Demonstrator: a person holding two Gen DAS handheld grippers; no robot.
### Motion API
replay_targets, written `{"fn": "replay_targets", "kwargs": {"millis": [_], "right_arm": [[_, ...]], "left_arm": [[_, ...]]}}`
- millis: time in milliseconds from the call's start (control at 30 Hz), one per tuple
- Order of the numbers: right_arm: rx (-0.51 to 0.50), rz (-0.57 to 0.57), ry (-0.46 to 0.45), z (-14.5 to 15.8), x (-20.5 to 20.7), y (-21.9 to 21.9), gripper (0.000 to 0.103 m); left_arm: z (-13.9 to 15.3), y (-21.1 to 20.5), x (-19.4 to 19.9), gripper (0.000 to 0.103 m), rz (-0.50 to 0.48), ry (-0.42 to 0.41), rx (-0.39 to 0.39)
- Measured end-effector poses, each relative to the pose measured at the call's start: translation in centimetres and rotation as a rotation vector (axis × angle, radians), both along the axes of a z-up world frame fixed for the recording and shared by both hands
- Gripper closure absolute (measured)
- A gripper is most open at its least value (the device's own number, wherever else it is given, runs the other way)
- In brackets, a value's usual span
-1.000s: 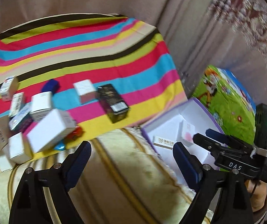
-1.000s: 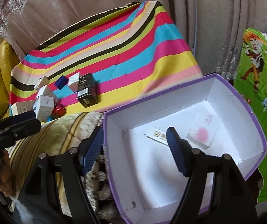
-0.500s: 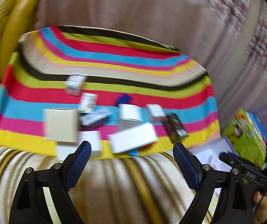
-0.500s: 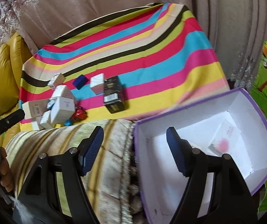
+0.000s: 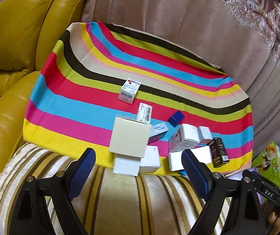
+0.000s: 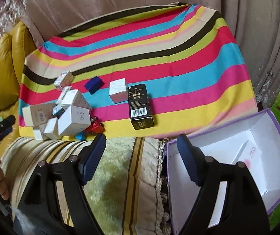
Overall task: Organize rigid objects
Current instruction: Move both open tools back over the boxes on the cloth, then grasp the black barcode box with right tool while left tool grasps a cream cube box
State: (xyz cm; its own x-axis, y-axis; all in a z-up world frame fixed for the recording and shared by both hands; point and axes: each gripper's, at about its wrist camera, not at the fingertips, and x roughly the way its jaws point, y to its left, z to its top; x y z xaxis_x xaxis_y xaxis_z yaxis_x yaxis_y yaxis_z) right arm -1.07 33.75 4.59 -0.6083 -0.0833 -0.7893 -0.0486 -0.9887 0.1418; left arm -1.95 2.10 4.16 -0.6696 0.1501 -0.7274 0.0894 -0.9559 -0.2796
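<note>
Striped cloth [image 5: 81, 105] is now filling both views where the purple-rimmed box [image 6: 276, 129] was filling them a second ago, so both hands are swinging back towards the pile of small cartons [image 5: 130, 139] for another pick. Left gripper [image 5: 138, 168] is angling down over the pile, jaws spread and empty. Right gripper [image 6: 142, 156] is tilting down beside the black carton [image 6: 141, 105], its empty jaws opening.

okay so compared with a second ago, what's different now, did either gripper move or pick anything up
Both grippers swung left, away from the purple-edged box toward the pile of small boxes on the striped cloth. The left gripper now faces the pile and the yellow armchair; it stays open and empty. The right gripper, jaws opening, holds nothing. The black carton and other boxes lie as before.
</note>
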Motion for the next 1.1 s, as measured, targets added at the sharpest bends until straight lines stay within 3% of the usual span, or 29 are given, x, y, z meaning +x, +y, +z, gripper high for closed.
{"fn": "replay_targets", "kwargs": {"millis": [400,567,900,933,1100], "right_arm": [[0.109,0.007,-0.062,-1.6,-4.3,-1.3,0.025],[0.141,0.033,-0.1,-2.7,-6.2,-2.2,0.025],[0.183,0.046,-0.165,-4.8,-8.8,-2.6,0.025],[0.181,0.046,-0.17,-5.0,-9.0,-2.6,0.027],[0.161,0.067,-0.208,-6.1,-9.5,-2.7,0.057]], "left_arm": [[-2.9,-0.9,-4.3,0.013,0.025,-0.149,-0.035],[-3.5,-0.9,-5.4,0.013,0.027,-0.173,-0.052],[-4.7,-1.7,-6.4,0.046,0.023,-0.21,-0.015],[-4.8,-1.7,-6.4,0.046,0.025,-0.211,-0.01],[-4.9,-1.9,-6.0,0.047,0.035,-0.2,-0.001]]}}
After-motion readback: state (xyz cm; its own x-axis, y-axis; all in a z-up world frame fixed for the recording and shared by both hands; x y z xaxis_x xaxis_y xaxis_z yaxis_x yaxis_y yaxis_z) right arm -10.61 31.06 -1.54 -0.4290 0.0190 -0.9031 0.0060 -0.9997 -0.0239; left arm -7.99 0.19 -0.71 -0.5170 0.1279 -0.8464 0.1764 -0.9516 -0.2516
